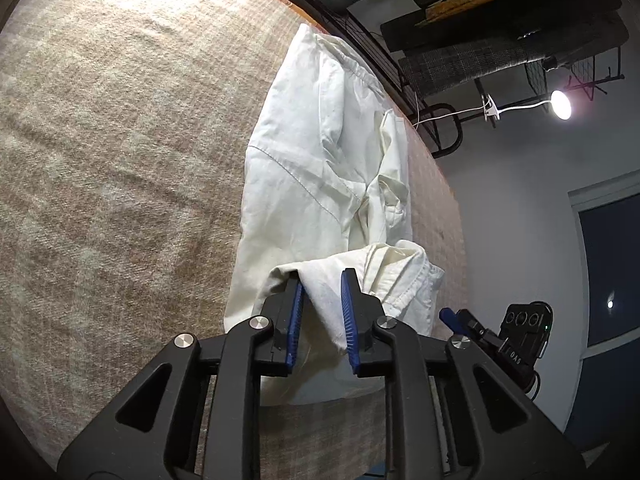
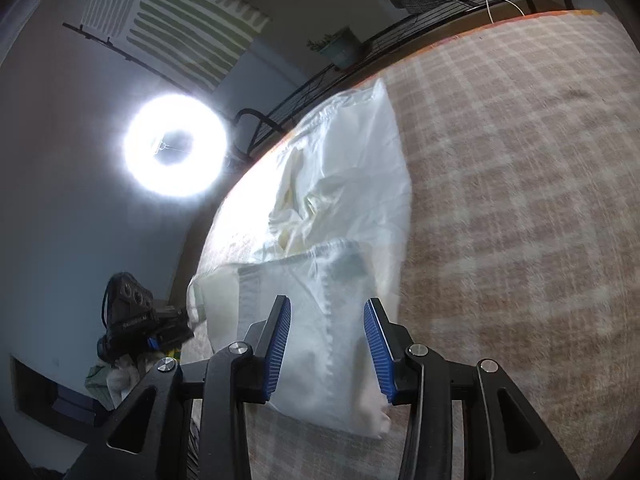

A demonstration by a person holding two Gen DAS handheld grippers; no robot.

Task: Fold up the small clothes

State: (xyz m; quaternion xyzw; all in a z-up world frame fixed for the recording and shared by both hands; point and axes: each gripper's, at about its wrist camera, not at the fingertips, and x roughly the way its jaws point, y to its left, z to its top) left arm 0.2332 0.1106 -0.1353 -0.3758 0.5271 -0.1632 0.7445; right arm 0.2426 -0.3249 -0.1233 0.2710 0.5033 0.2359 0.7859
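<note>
A white garment [image 1: 320, 184] lies crumpled along one edge of a bed covered in a beige checked blanket [image 1: 120, 160]. The left gripper [image 1: 322, 316] has its blue-padded jaws parted, a raised fold of the cloth standing between them without being pinched. The right gripper [image 2: 328, 344] is likewise spread wide over the garment's near end [image 2: 332, 320]. A ring light [image 2: 176, 146] glares beyond the bed's edge.

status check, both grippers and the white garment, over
Left gripper open, a fold of the white garment draped between its fingers. Right gripper open over the near end of the garment. Garment part folded on plaid blanket. Nothing in the way.
</note>
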